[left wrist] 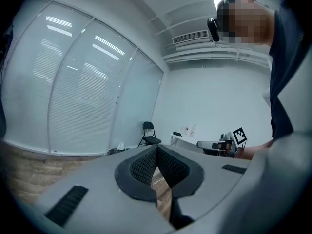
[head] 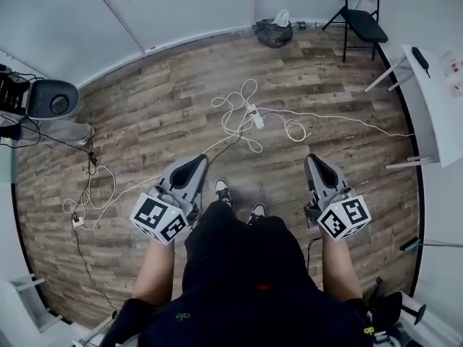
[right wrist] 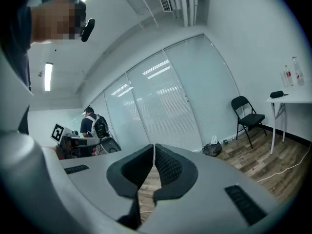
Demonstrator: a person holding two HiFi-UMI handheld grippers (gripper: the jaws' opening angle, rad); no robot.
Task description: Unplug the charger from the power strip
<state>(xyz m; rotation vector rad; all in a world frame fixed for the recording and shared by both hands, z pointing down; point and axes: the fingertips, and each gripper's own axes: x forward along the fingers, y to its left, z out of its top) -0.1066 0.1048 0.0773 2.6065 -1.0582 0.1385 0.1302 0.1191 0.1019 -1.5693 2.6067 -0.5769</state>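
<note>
Grey plastic jaws on the left gripper meet at their tips with nothing between the ribbed pads. The right gripper is likewise pressed together and empty. Both are held level at about hip height, one on each side of the person's shoes. The power strip lies near the middle of the wood floor, well ahead of both grippers, among loops of white cable. The charger cannot be told apart from the strip at this size; it is presumably seated in one of its sockets. The step in hand is judged to be the approach, since nothing is contacted yet. The next move calls for lowering both grippers to the floor and spreading the jaws. One gripper should steady the strip while the other pinches the charger body and pulls it straight out. The floor between the shoes and the strip is open except for cable, which could snag. The folding chair and dark bag at the far edge, the white table along the right edge, and the grey device at the left edge all stand well apart from the strip.
</note>
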